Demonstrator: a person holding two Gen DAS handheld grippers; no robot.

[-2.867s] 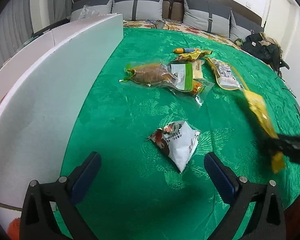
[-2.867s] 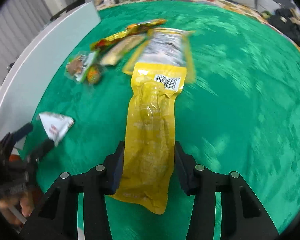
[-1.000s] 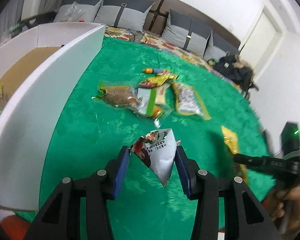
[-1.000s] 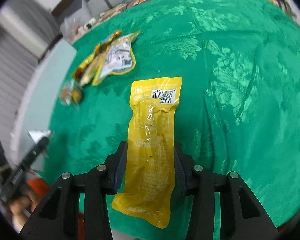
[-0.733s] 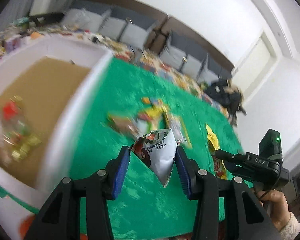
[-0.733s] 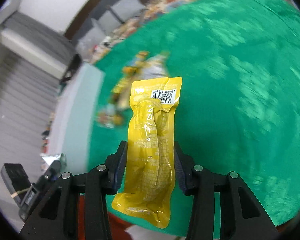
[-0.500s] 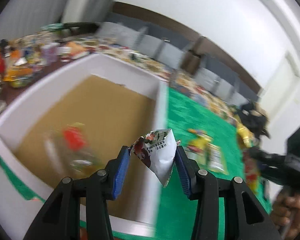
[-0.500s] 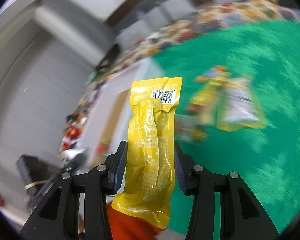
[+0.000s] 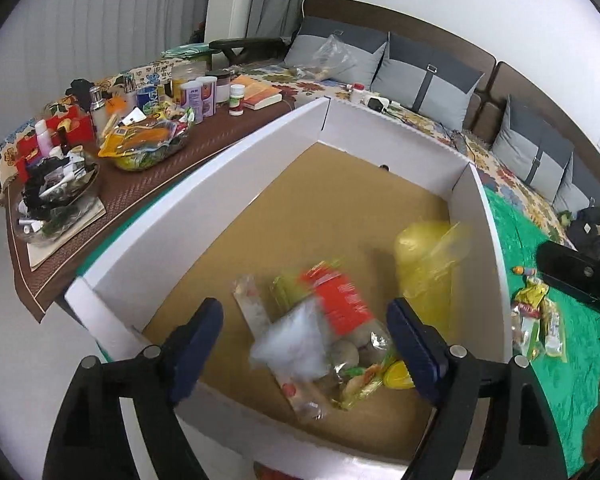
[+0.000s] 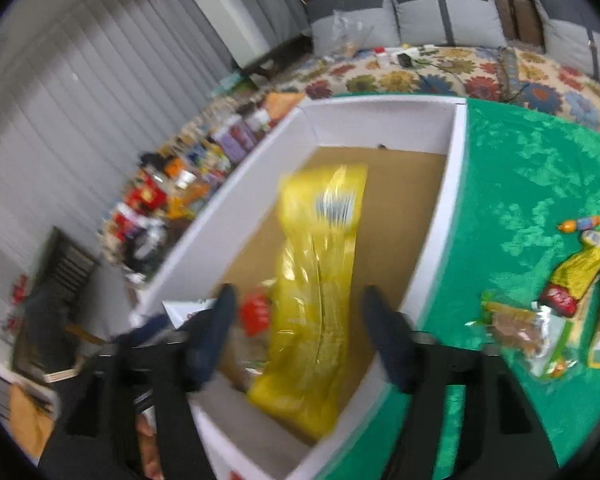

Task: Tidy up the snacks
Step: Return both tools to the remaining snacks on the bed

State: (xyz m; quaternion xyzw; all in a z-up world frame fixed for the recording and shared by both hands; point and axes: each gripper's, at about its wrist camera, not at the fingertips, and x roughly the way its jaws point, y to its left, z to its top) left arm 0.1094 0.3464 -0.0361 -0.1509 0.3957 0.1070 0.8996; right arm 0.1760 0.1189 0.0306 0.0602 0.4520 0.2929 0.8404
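Observation:
Both grippers hang over a white box (image 9: 220,184) with a brown floor. My left gripper (image 9: 304,344) is open; a blurred white snack packet (image 9: 296,350) is falling from it onto several snacks (image 9: 340,312) in the box. My right gripper (image 10: 304,332) is open; the long yellow packet (image 10: 316,296) is loose between its fingers, dropping into the box (image 10: 452,208). The yellow packet also shows blurred in the left wrist view (image 9: 428,268). Several snack packets (image 10: 540,312) lie on the green cloth.
A brown side table (image 9: 148,172) crowded with jars, bottles and bags stands left of the box. A sofa with grey cushions (image 9: 428,76) runs along the back. The green tablecloth (image 10: 540,184) lies right of the box. The right gripper's body (image 9: 576,276) shows in the left wrist view.
Both grippers swung from the green cloth to above the box and opened. The white packet and the yellow packet have left the fingers and are dropping in.

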